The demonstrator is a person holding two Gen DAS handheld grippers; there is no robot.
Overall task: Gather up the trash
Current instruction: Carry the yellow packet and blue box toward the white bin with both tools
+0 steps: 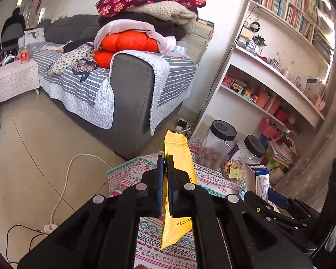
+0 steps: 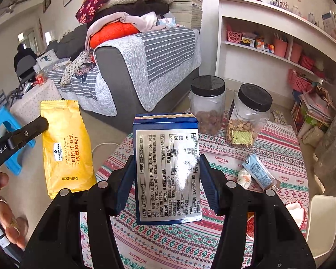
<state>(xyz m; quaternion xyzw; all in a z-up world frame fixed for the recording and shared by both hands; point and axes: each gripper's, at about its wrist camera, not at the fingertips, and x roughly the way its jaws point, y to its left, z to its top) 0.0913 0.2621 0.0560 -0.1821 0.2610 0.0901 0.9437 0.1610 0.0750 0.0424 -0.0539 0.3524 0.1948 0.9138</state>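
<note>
My left gripper (image 1: 166, 163) is shut on a yellow snack wrapper (image 1: 179, 157), held edge-on above the round table; the wrapper also shows in the right wrist view (image 2: 67, 143) at the left, with the left gripper's finger (image 2: 31, 127) beside it. My right gripper (image 2: 166, 168) is shut on a blue snack box (image 2: 166, 168), label facing me, above the table; the box also shows in the left wrist view (image 1: 258, 179). A light blue tube wrapper (image 2: 258, 171) and a crumpled white scrap (image 2: 244, 178) lie on the patterned tablecloth (image 2: 280, 148) at the right.
Two clear jars with black lids (image 2: 209, 103) (image 2: 249, 114) stand at the table's far side. A grey sofa (image 2: 127, 67) piled with blankets is behind. White shelves (image 2: 268, 51) are at the right. A blue stool (image 2: 2, 132) and cables (image 1: 65, 179) are on the floor.
</note>
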